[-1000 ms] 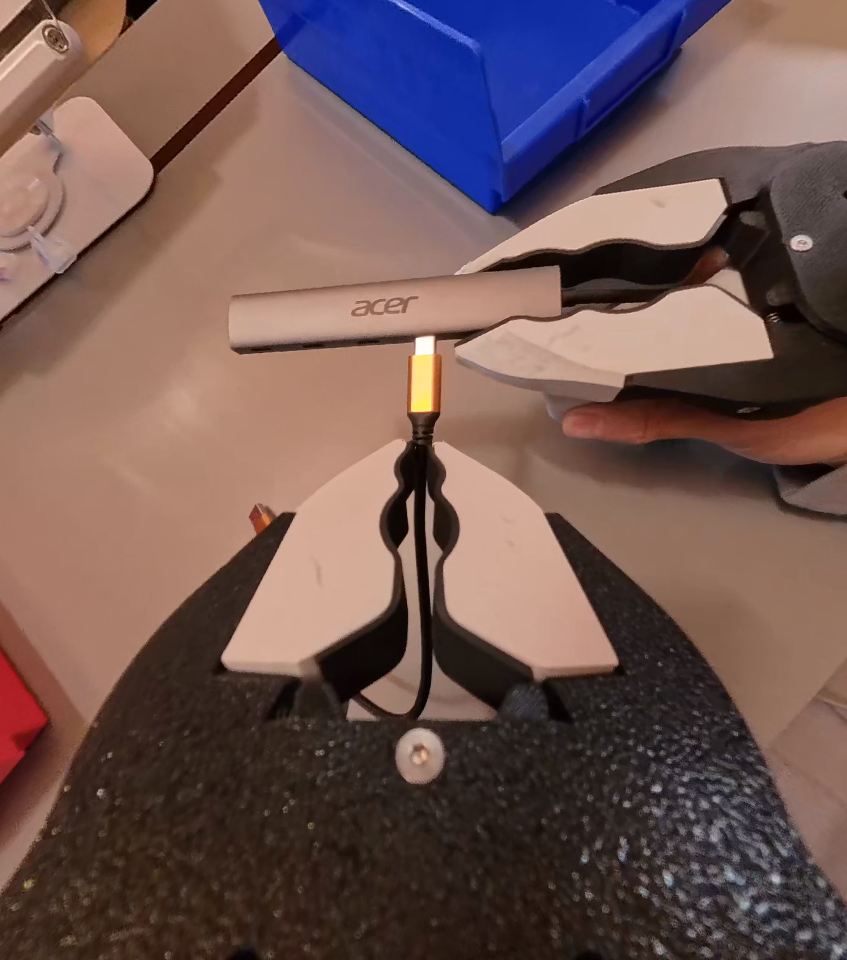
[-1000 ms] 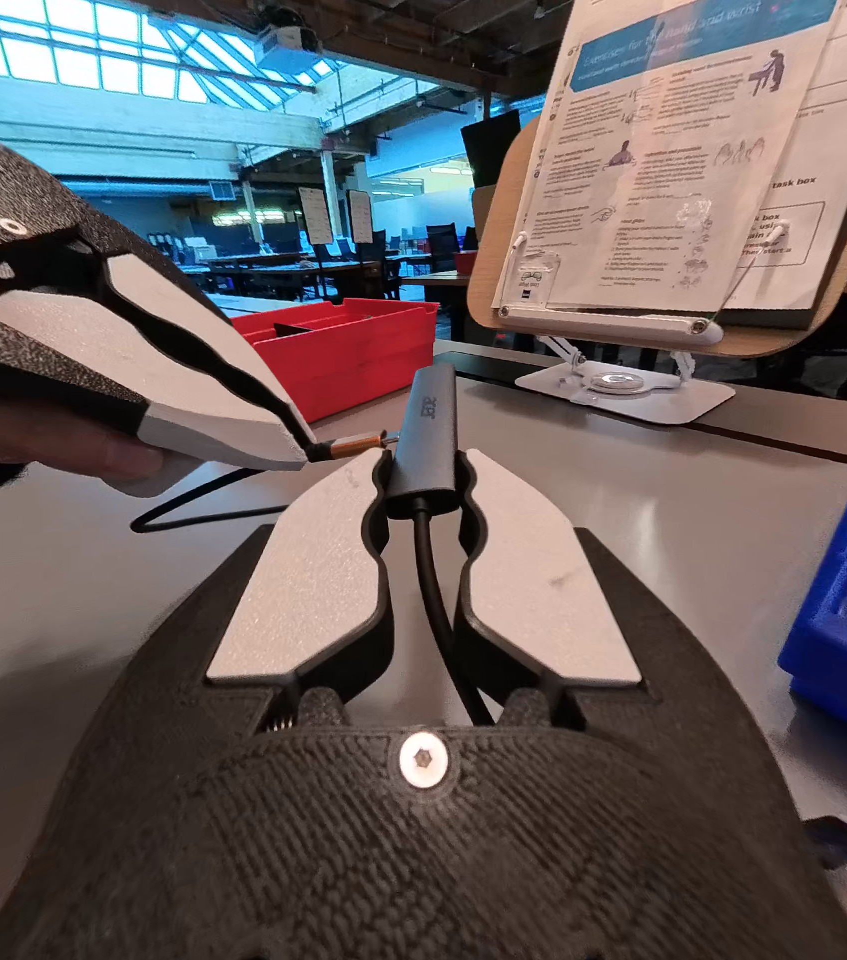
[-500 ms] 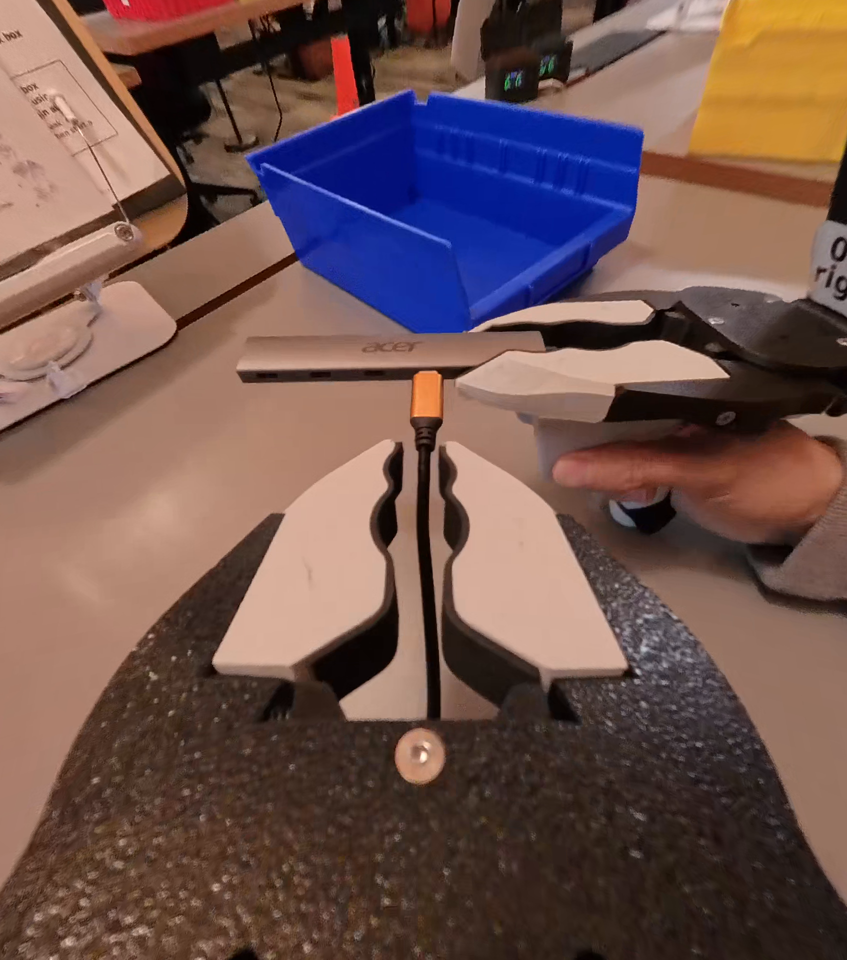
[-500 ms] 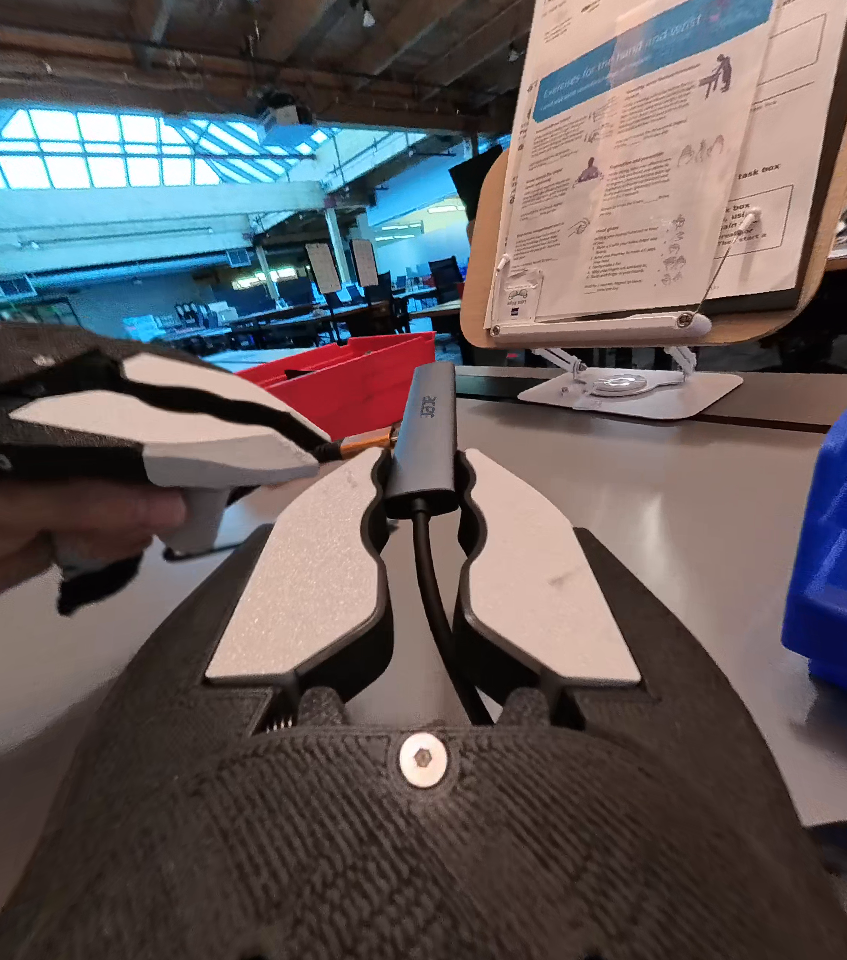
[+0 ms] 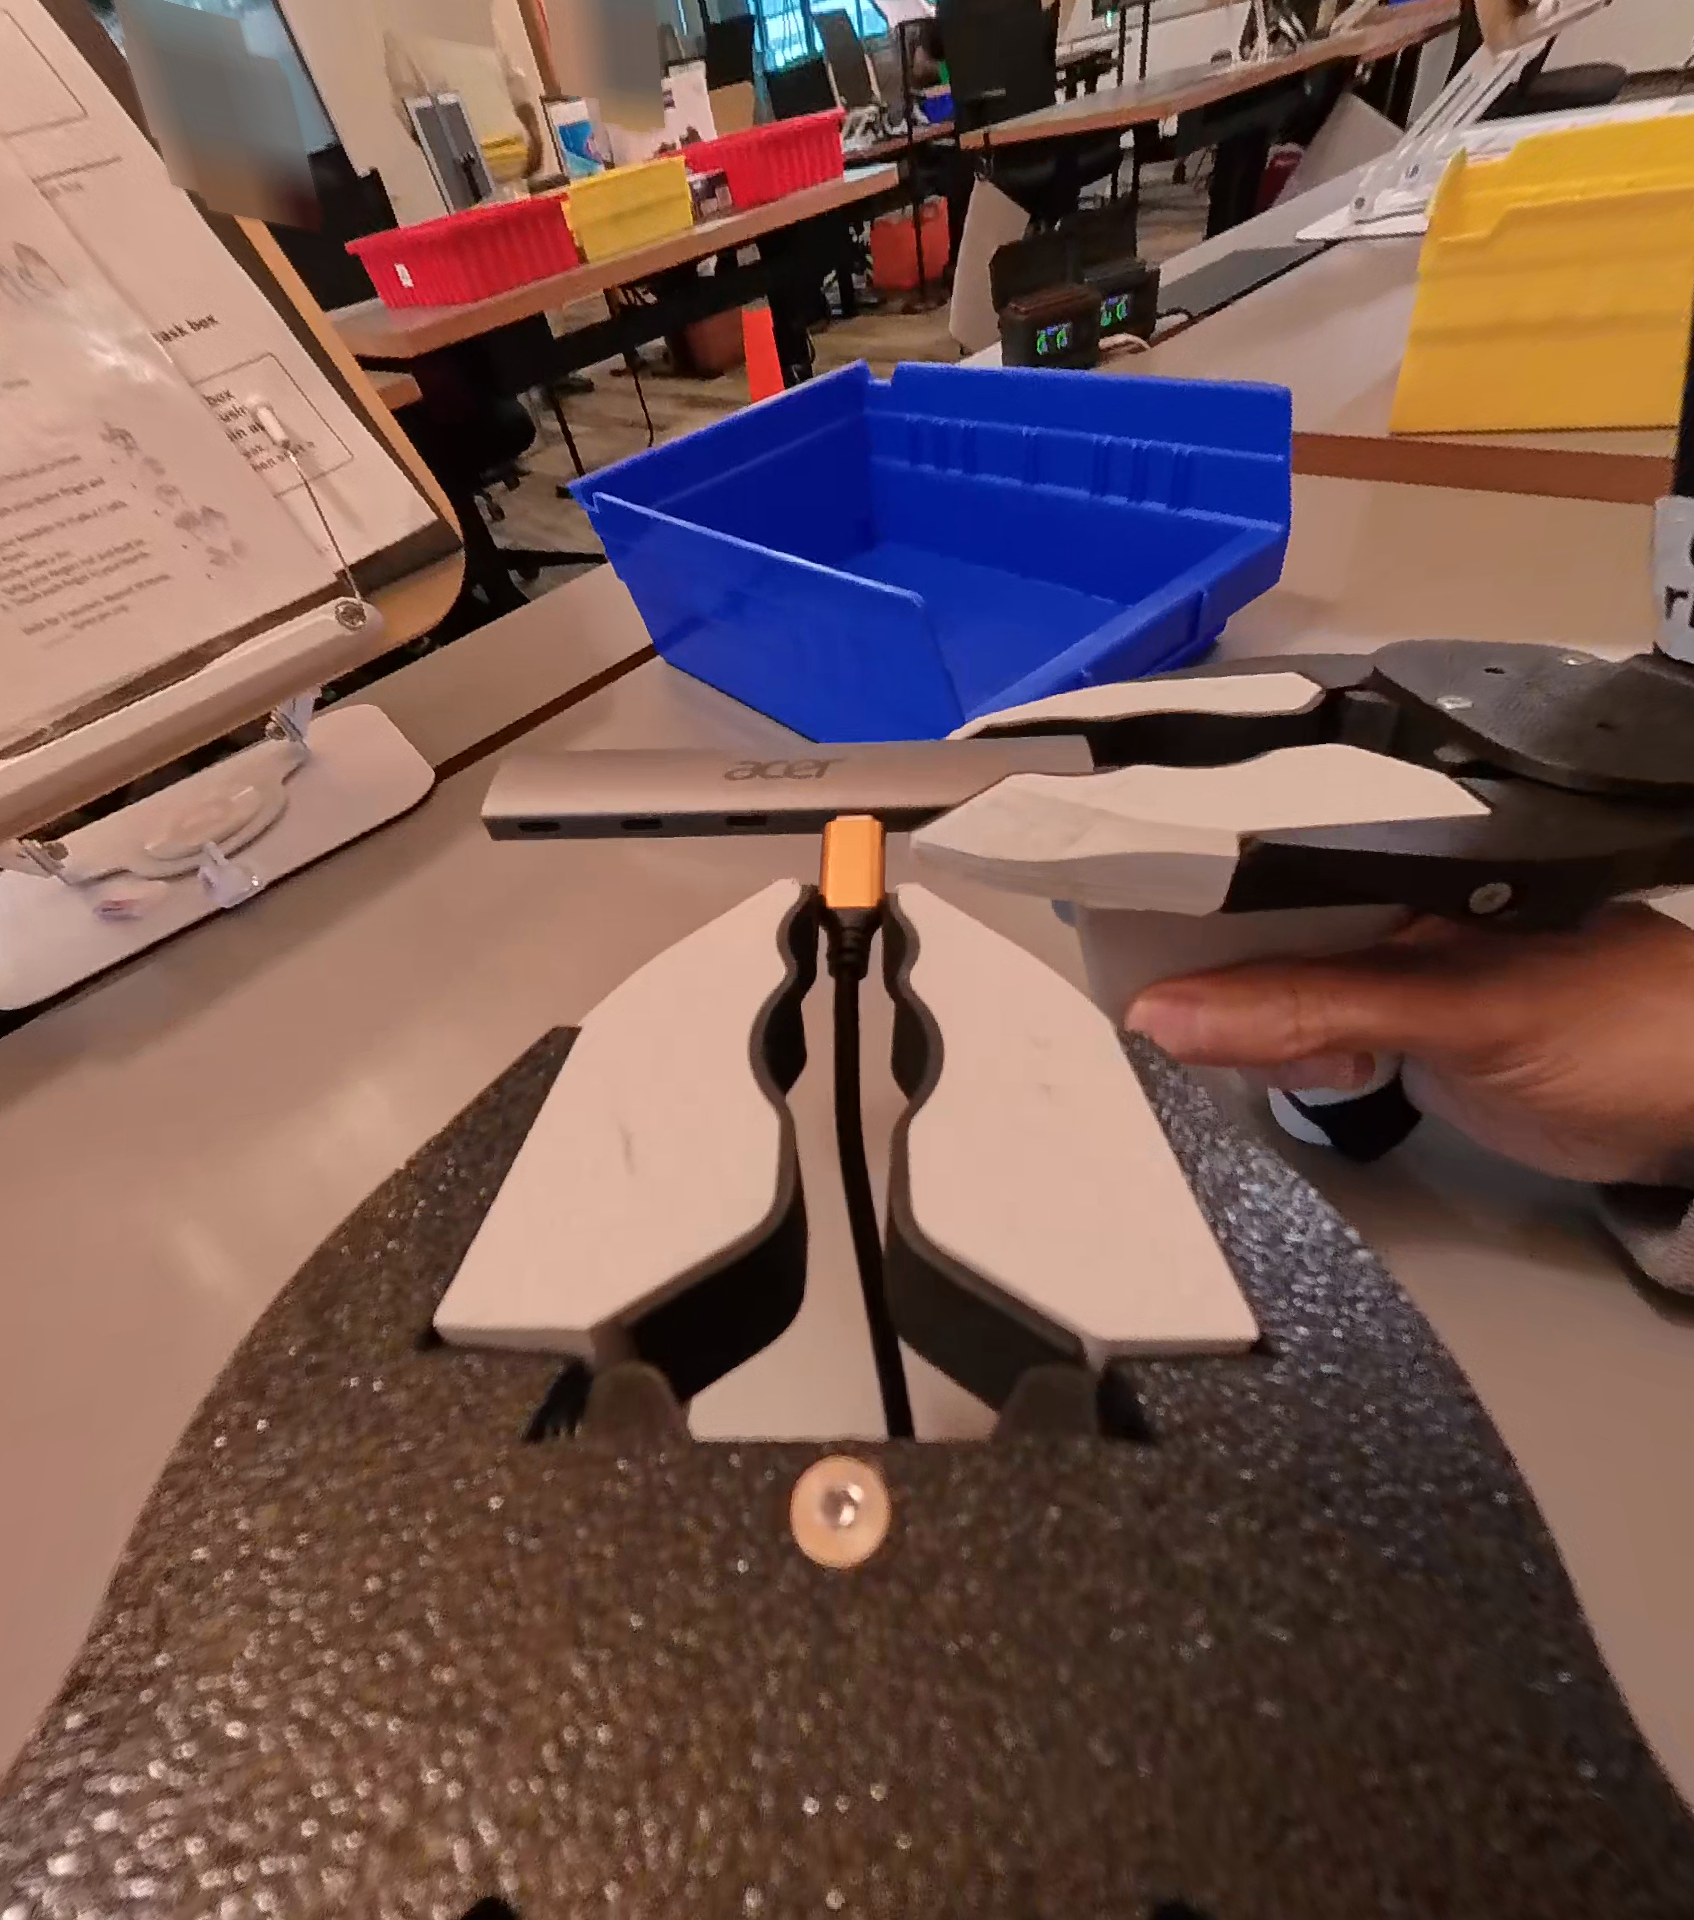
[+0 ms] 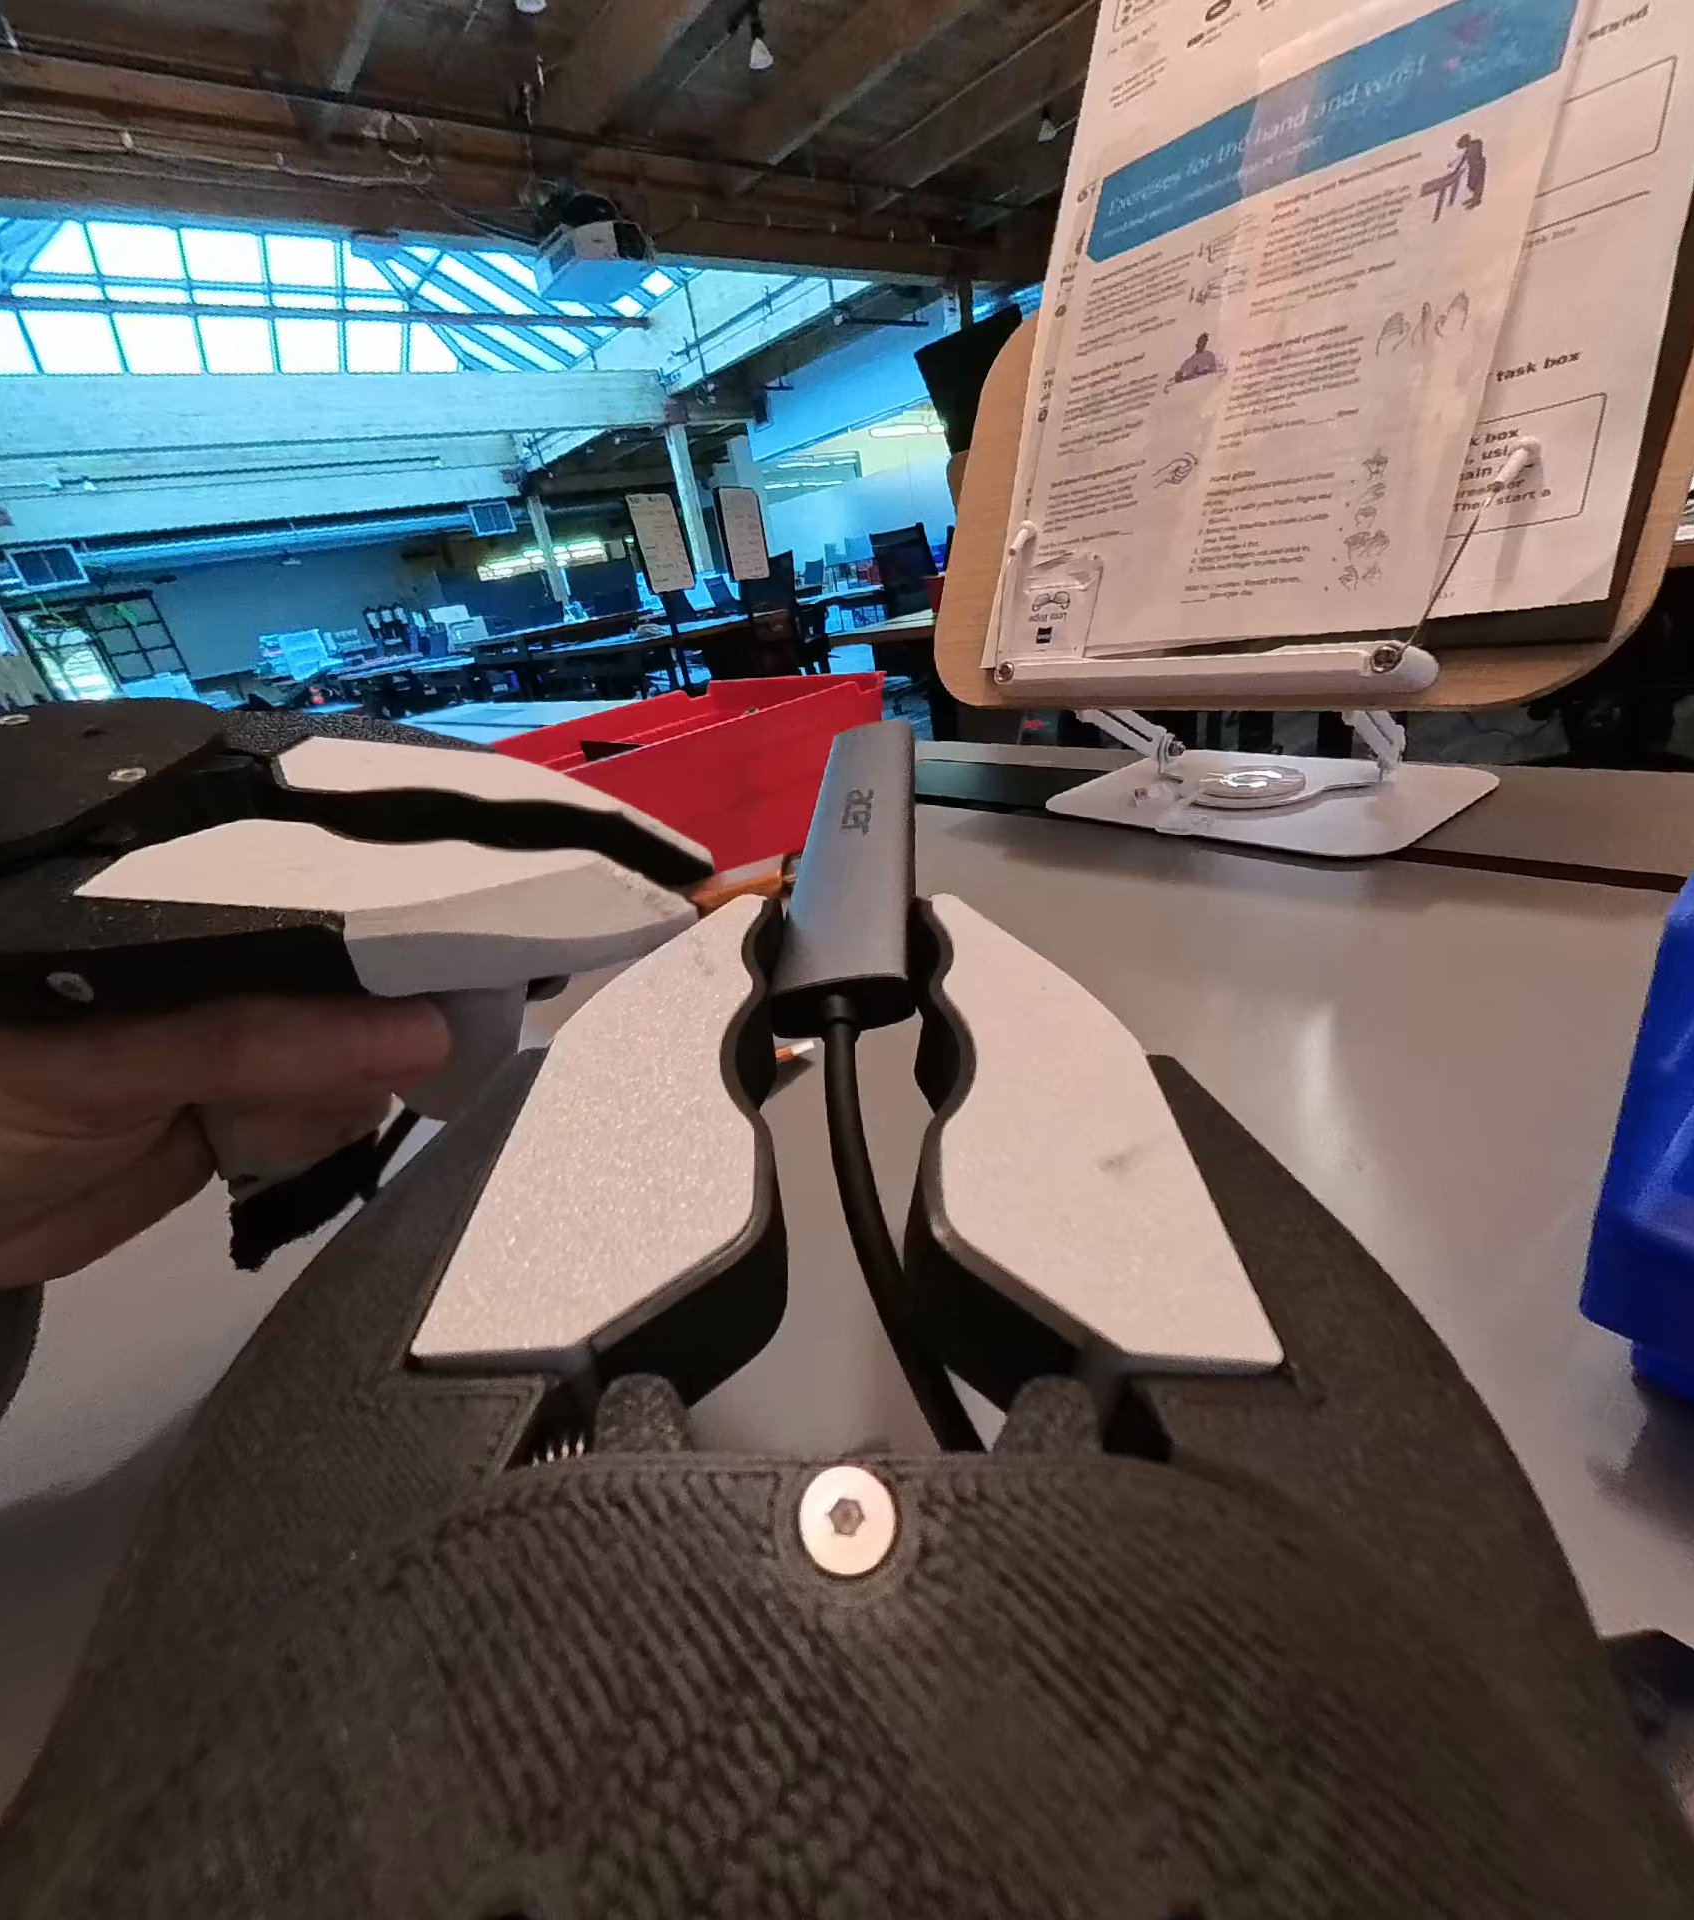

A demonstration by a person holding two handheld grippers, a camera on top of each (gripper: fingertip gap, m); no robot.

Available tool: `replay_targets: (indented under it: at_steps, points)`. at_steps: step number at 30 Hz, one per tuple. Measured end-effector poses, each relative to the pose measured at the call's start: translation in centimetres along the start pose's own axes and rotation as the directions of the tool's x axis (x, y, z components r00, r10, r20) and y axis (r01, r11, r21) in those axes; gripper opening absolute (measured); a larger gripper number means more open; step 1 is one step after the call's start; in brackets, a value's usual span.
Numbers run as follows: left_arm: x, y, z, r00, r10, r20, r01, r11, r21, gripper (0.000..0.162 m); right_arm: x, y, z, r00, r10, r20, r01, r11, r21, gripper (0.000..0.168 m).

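Two grippers: both are being seen held above the grey table (image 5: 199,1195), each one clenched on a part of the same assembly.
Left gripper (image 5: 848,914): its jaws are being held closed on the black cable (image 5: 858,1195) just behind the orange plug (image 5: 852,855), which is being pointed straight forward along the fingers.
Right gripper (image 6: 843,935): its jaws are being held clamped on the tail end of the grey hub (image 6: 853,831), where the hub's own black lead (image 6: 864,1164) is being trailed back between the fingers.
Hub position: in the left wrist view the grey hub (image 5: 770,784) is being held clear of the table, level, just ahead of the left fingertips.
Key relation: the hub's long axis is being kept crosswise to the plug's axis, so the plug is being met at a right angle on the hub's near side face, beside the row of ports; whether it is fully seated cannot be told.
Nearer hand: the plug is being carried by the left gripper, the hub by the right.
Surroundings: a blue bin (image 5: 936,561) is being seen just behind the hub, a document stand (image 6: 1269,790) off to the side, and a red bin (image 6: 718,738) beyond the left gripper.
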State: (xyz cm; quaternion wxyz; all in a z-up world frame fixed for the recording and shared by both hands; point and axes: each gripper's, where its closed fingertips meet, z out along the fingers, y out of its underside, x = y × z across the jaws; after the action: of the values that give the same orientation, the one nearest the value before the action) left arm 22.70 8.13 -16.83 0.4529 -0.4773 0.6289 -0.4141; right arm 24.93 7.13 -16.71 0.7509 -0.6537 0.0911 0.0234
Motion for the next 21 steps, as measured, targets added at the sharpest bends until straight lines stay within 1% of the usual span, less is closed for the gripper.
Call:
replay_targets:
  at_steps: [3, 7, 12, 17, 19, 21]
  points:
    - [-0.1, 0.1, 0.0, 1.000, 0.019, 0.022, -0.019, 1.000, -0.002, 0.011, -0.1, 0.2, 0.1, 1.000, 0.002, 0.000, -0.002, 1.000, -0.013, 0.024]
    - [-0.4, -0.1, -0.4, 0.999, 0.041, 0.033, -0.042, 0.999, 0.019, 0.011, -0.7, 0.6, 0.3, 0.999, -0.053, 0.010, 0.054, 0.997, -0.052, 0.024]
    - [-0.7, 0.7, -0.4, 1.000, 0.021, 0.004, -0.021, 1.000, -0.008, 0.011, -0.8, 1.1, 0.6, 0.996, -0.085, -0.002, 0.084, 0.993, -0.085, 0.024]
    - [-0.4, 0.5, -0.7, 0.999, 0.026, -0.027, -0.025, 0.999, 0.028, 0.012, -0.8, 1.0, 0.5, 0.998, -0.065, 0.018, 0.066, 0.995, -0.077, 0.024]
    - [-0.6, 0.0, -1.5, 0.999, 0.025, -0.038, -0.023, 0.999, 0.049, 0.021, -0.5, 0.9, 0.5, 0.998, -0.064, -0.006, 0.063, 0.995, -0.077, 0.024]
    - [-1.8, -1.1, -3.2, 0.999, 0.031, -0.019, -0.030, 0.996, 0.086, 0.024, -0.3, 0.7, 0.3, 0.999, -0.036, 0.001, 0.036, 0.997, -0.061, 0.024]
